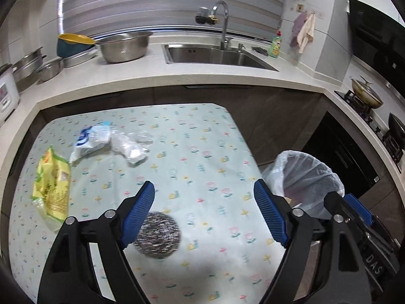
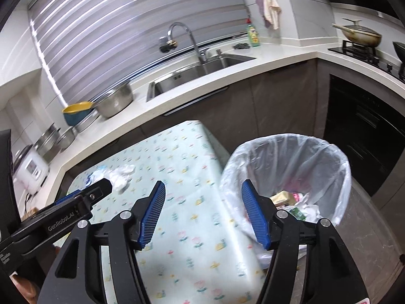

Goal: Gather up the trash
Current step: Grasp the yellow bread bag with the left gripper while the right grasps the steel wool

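Observation:
My left gripper (image 1: 203, 190) is open above the flowered table (image 1: 192, 136). A steel wool scrubber (image 1: 158, 235) lies just below its left finger. A yellow-green wrapper (image 1: 52, 190) lies at the table's left, with a blue-white plastic bag (image 1: 92, 140) and a crumpled clear wrapper (image 1: 133, 145) farther back. A bin lined with a white bag (image 2: 288, 174) stands right of the table and holds several pieces of trash. My right gripper (image 2: 201, 190) is open and empty, over the table's right edge beside the bin. The crumpled wrappers (image 2: 119, 174) show behind the left gripper's body.
A white counter (image 1: 141, 76) wraps around the table, with a sink (image 1: 215, 55), a steel bowl (image 1: 124, 48), pots and a rice cooker (image 1: 6, 93). A stove with a pan (image 1: 367, 93) is at the right. The bin (image 1: 308, 177) shows at the table's right.

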Motion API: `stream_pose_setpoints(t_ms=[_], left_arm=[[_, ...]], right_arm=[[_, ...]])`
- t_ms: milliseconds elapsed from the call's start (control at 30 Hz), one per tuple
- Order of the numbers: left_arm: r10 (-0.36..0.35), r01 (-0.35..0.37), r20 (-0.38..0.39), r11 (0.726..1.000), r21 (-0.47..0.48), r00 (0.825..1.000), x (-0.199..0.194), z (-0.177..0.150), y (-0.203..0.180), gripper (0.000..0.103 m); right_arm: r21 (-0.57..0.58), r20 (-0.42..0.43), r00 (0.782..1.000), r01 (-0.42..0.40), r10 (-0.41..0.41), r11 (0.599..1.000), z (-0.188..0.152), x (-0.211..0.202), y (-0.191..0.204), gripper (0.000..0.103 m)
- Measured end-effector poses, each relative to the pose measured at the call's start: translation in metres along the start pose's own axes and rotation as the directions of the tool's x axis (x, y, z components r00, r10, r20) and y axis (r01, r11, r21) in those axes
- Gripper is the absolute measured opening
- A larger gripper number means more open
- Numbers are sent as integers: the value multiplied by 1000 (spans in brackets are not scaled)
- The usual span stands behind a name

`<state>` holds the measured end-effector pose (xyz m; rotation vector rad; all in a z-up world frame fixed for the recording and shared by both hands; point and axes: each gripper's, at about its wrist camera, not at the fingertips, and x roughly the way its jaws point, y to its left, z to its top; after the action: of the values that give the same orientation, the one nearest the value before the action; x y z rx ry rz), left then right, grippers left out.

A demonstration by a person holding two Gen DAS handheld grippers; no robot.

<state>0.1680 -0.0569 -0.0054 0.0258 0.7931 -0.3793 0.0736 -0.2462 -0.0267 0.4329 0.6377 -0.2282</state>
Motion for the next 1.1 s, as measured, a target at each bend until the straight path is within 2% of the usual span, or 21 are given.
stream_pose_setpoints(t_ms=[233, 533, 700, 900, 1100], left_arm=[[82, -81, 12, 994, -76, 997, -15, -6, 58, 81], [203, -200, 1, 966, -163, 979, -27, -20, 138, 85], [250, -249, -20, 949, -195, 968, -28, -28, 179, 87], [296, -301, -58, 929, -214, 953, -19, -39, 220, 88], [302, -318, -100, 917, -242, 948, -5, -46, 249, 88]], right_arm=[[-54, -49, 997, -55, 52, 997, -17, 10, 45, 66], [-119, -117, 989, -99, 85, 988, -43, 30, 101, 70], [-139, -154, 985, -99, 77, 985, -59, 47, 124, 75], [-154, -214, 975, -86, 51, 984, -79, 72, 141, 76], [-174, -254, 967, -66, 20, 983, -92, 94, 154, 76]])
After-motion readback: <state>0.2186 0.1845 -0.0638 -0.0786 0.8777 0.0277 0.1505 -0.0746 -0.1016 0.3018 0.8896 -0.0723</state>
